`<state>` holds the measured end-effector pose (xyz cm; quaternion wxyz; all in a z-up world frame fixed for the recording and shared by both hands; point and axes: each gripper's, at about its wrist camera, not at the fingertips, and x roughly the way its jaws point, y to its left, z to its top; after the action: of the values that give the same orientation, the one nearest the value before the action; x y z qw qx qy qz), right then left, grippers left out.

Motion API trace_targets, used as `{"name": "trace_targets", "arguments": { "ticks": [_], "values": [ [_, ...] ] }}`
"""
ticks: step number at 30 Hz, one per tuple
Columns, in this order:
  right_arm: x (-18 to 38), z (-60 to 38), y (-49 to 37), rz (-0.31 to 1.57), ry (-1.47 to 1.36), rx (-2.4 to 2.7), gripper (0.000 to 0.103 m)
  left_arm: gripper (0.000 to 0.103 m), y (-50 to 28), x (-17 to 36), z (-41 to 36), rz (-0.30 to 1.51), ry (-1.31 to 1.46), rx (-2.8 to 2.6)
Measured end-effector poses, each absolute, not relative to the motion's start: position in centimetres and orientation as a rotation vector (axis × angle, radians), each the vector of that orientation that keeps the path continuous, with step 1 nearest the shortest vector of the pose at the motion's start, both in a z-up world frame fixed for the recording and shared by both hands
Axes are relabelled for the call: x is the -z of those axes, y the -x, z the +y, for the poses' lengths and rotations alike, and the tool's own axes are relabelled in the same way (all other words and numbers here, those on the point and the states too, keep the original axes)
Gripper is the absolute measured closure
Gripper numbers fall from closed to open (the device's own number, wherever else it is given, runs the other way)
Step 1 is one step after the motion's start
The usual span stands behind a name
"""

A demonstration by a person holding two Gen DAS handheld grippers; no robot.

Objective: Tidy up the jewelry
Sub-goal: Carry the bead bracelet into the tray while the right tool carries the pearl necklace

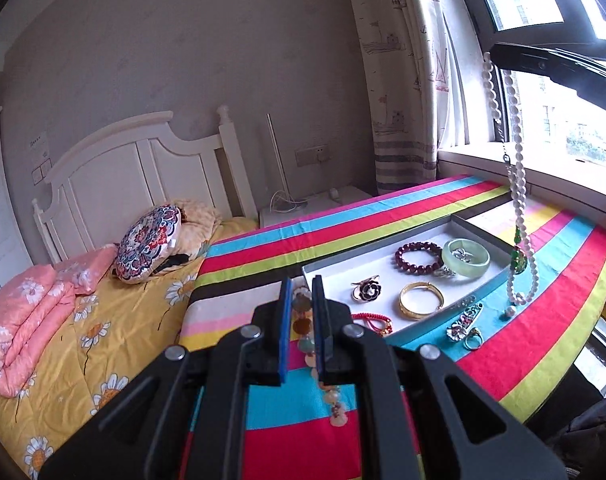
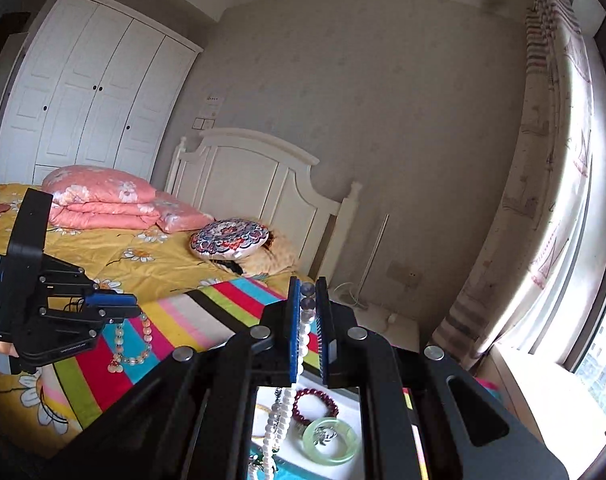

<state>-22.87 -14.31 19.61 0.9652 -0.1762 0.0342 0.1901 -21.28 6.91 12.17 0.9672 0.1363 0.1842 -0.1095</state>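
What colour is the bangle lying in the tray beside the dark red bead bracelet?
Pale translucent green bangle; clearest in the left wrist view.

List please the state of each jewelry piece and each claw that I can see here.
Left claw: shut on the stone bead necklace.
Stone bead necklace: held, hanging.
Right claw: shut on the pearl necklace.
Pearl necklace: held, dangling above the table.
Tray: open, partly filled.
Green bangle: lying in the tray.
Gold bangle: lying in the tray.
Dark red bracelet: lying in the tray.

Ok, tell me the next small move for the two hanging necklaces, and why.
Probably lower the pearl necklace with the right gripper into the tray first: it already dangles above the tray's near edge, while the left gripper holds the coloured bead necklace off to the side.
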Motion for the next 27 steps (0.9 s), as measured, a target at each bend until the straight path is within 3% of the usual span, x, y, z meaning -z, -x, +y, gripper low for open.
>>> {"name": "trace_targets", "arguments": {
  "ticks": [19, 27],
  "values": [
    [-20.8, -11.0, 13.6, 0.16, 0.381, -0.378, 0.094, 0.094, 12.6, -10.4, 1.6, 0.459, -0.278, 0.356],
    [-20.0, -9.1, 8.3, 0.211, 0.347, -0.394, 0.094, 0.094, 9.9, -9.5, 1.0, 0.481, -0.127, 0.445]
  ]
}}
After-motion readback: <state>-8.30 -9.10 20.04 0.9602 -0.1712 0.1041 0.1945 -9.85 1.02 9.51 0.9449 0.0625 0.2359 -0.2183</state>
